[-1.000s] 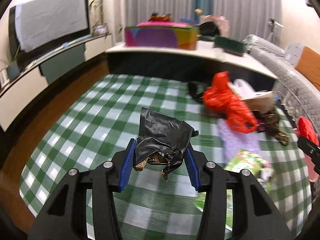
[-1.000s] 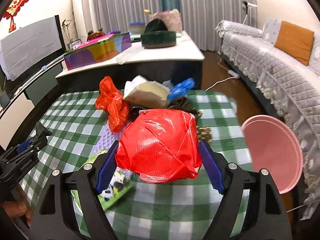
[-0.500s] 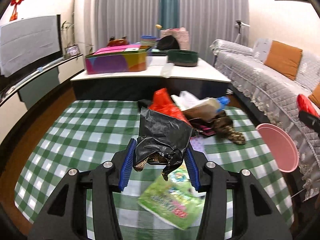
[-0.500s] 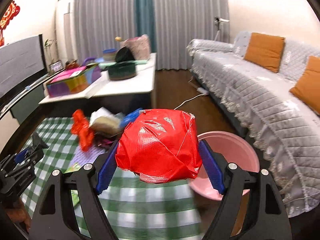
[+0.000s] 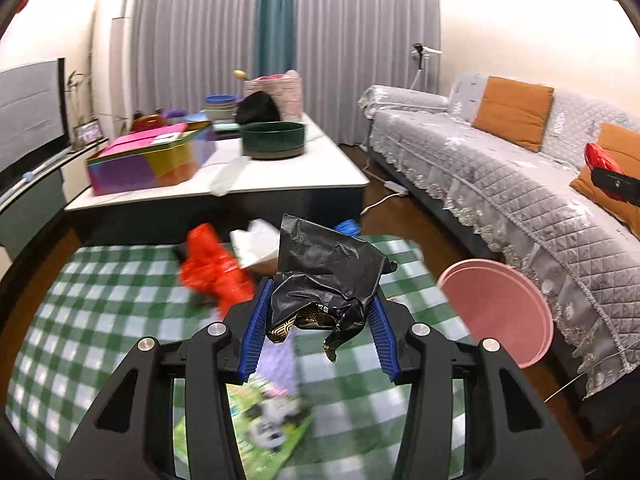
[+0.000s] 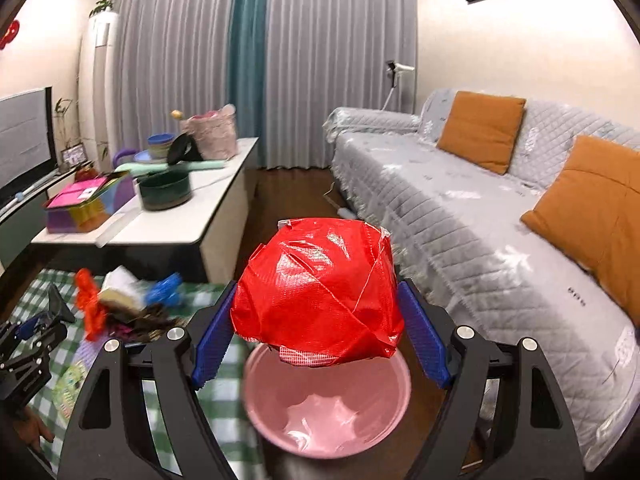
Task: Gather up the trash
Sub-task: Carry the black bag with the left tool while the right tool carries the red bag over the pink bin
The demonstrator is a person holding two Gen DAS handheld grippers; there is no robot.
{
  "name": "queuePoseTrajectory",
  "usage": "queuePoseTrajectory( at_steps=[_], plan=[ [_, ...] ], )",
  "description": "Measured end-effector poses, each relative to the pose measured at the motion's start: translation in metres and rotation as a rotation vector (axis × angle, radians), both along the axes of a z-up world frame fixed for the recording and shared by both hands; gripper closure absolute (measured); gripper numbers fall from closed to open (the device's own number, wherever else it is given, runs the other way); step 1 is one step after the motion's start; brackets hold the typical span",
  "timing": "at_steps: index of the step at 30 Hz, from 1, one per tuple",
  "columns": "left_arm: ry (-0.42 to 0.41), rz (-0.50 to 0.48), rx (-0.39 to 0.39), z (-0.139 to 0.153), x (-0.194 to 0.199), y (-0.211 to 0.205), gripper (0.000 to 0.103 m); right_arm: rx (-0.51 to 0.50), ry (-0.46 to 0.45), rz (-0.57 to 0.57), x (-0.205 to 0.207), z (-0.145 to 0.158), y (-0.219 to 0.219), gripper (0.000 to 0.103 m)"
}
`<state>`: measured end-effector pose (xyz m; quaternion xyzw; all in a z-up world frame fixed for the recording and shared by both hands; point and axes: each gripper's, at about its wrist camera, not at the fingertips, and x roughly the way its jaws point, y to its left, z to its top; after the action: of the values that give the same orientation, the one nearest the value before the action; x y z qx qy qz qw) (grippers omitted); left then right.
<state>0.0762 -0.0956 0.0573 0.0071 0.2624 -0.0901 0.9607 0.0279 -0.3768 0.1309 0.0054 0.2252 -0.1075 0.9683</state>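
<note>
Both views: fisheye, mounted behind own hand-held gripper, looking forward and slightly down along fingers.
Left view: over green checked cloth, facing curtains, sofa at right.
Right view: close above pink basin, beside sofa.
Shared: basin, cloth, white worktop, sofa, curtains.

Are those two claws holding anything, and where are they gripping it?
Left gripper pinches a crumpled black bag by its sides; right gripper squeezes a red bundle across its middle.
</note>
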Motion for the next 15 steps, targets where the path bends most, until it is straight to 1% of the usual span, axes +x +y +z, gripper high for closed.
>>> queuePoseTrajectory(
  at_steps=[3, 5, 7, 11, 15],
  plan=[
    [0.005, -0.040, 0.004, -0.004, 0.012, -0.023, 0.057, 0.011, -0.013, -0.032, 0.006, -0.009, -0.020, 0.026],
    [0.010, -0.059, 0.005, -0.006, 0.017, -0.036, 0.057, 0.018, 0.001, -0.053, 0.011, -0.022, -0.029, 0.026],
    [0.011, -0.079, 0.007, -0.008, 0.023, -0.050, 0.057, 0.049, 0.013, -0.069, 0.017, -0.031, -0.039, 0.026],
    [0.021, -0.117, 0.008, -0.014, 0.038, -0.078, 0.057, 0.036, 0.024, -0.080, 0.032, -0.040, -0.051, 0.026],
    [0.039, -0.153, 0.002, -0.023, 0.051, -0.104, 0.057, 0.057, 0.046, -0.090, 0.042, -0.049, -0.061, 0.026]
  ],
)
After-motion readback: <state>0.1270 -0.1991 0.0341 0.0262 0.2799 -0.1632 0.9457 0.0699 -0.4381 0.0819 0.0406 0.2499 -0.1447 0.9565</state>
